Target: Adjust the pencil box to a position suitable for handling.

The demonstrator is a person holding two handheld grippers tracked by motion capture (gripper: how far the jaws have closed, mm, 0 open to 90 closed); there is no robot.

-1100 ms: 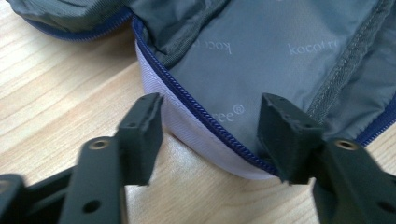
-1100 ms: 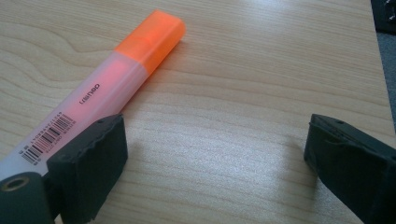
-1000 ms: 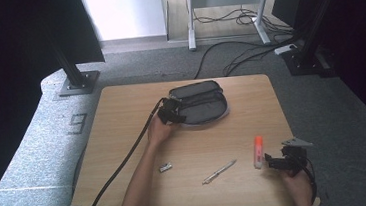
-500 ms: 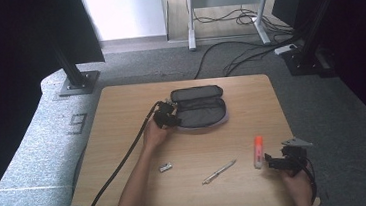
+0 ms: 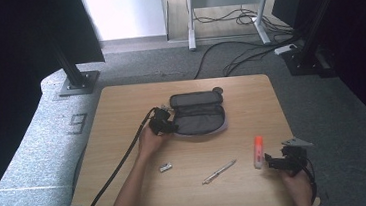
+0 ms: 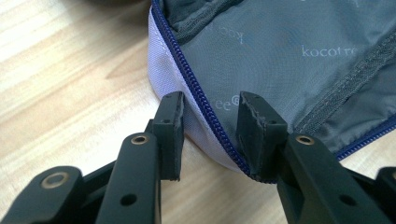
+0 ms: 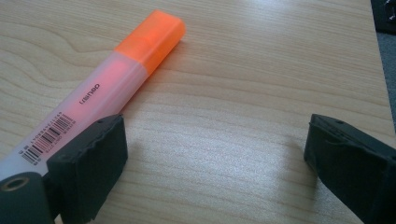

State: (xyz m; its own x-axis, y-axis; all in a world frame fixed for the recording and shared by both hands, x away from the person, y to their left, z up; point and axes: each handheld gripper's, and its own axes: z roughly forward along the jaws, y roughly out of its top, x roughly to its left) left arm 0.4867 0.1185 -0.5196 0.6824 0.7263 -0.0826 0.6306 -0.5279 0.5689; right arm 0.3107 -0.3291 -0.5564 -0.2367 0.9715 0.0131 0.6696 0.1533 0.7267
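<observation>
At the near right edge of the worktop (image 5: 121, 113), the R hand-held gripper (image 5: 271, 163) rests with jaws spread wide and nothing between them. The highlighter (image 5: 259, 151) lies flat just beside it; in the right gripper view its clear barrel runs past the outside of one jaw, orange cap pointing away. Not gripped.

Mid-worktop, nearer the person: pen (image 5: 219, 171) lying flat, and a small metal clip-like item (image 5: 165, 168), too small to ID. Both are well apart from either gripper.

Further out, the L hand-held gripper (image 5: 169, 127) is at the left end of the case (image 5: 200, 119), which lies unzipped, lid flap folded back, grey lining up. In the left gripper view the jaws have just been closing and the case rim sits between them: one pad on the lilac outer wall, the other on the lining inside the zip (image 6: 187, 79). Reads as pinching the rim.

Step, prob.: L pins the case open and steady so items can go in; R is not yet on the highlighter.

Next, prob.: R shifts sideways to straddle the barrel, closes on it mid-length, lifts, then carries it over to the open case. L needs to keep the rim held so the case doesn't slide.
</observation>
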